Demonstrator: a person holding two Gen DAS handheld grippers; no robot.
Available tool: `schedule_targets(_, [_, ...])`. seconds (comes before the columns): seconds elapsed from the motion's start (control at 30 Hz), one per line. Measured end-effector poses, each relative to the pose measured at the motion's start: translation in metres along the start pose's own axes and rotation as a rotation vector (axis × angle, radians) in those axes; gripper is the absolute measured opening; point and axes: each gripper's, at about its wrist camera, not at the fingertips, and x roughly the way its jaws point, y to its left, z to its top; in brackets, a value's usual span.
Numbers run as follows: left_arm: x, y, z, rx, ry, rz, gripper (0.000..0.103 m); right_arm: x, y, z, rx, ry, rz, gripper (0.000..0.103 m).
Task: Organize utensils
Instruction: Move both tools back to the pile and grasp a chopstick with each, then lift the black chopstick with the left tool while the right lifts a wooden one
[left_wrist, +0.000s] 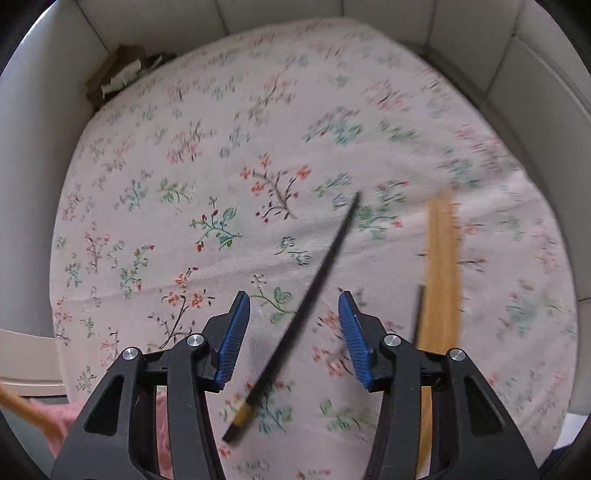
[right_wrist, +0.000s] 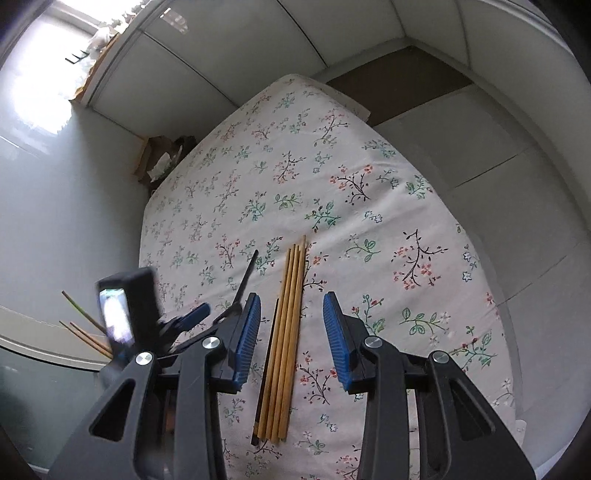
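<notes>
Left gripper (left_wrist: 293, 334) agape over black chopstick (left_wrist: 306, 291)

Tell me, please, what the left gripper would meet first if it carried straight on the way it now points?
Probably the black chopstick, which lies slanted between the open fingers of the left gripper. Under it is only the floral tablecloth. Motion blur makes the depth uncertain.

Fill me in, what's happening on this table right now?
Chopsticks are being sorted on a floral tablecloth. The left gripper is open around a single black chopstick that lies slanted between its fingers, not yet clamped. The right gripper is also open, hovering over a neat bundle of wooden chopsticks with a dark one along its left edge. More wooden chopsticks stick up at the table's left side.
</notes>
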Motion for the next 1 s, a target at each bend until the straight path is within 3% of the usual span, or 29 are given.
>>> schedule_targets(0.03, [0.003, 0.001, 0.001, -0.002, -0.005, -0.008, 0.045, 0.001, -0.001, 0.001, -0.001, 0.001, -0.002, 0.037])
schedule_targets(0.13, [0.002, 0.004, 0.001, -0.012, 0.020, -0.115, 0.012, 0.004, -0.003, 0.002, -0.002, 0.014, 0.001, 0.037])
schedule_targets(0.2, [-0.001, 0.001, -0.002, -0.003, 0.029, -0.098, 0.005, 0.009, -0.005, 0.004, -0.004, 0.027, -0.004, 0.037])
schedule_targets(0.27, [-0.005, -0.004, -0.007, 0.007, 0.035, -0.079, 0.004, 0.015, -0.005, 0.004, -0.011, 0.045, -0.011, 0.037])
schedule_targets(0.4, [-0.012, 0.000, -0.017, -0.034, 0.023, -0.139, 0.004, 0.030, -0.002, 0.001, -0.046, 0.094, -0.019, 0.037])
schedule_targets(0.5, [-0.029, 0.010, -0.022, -0.068, -0.027, -0.177, 0.004, 0.047, 0.002, -0.002, -0.077, 0.141, -0.032, 0.030])
schedule_targets(0.77, [-0.129, 0.022, -0.044, -0.103, -0.283, -0.243, 0.004, 0.090, 0.014, -0.008, -0.109, 0.239, -0.040, 0.017])
schedule_targets(1.0, [-0.160, 0.022, -0.046, -0.097, -0.383, -0.290, 0.004, 0.109, 0.015, -0.010, -0.126, 0.262, -0.088, 0.016])
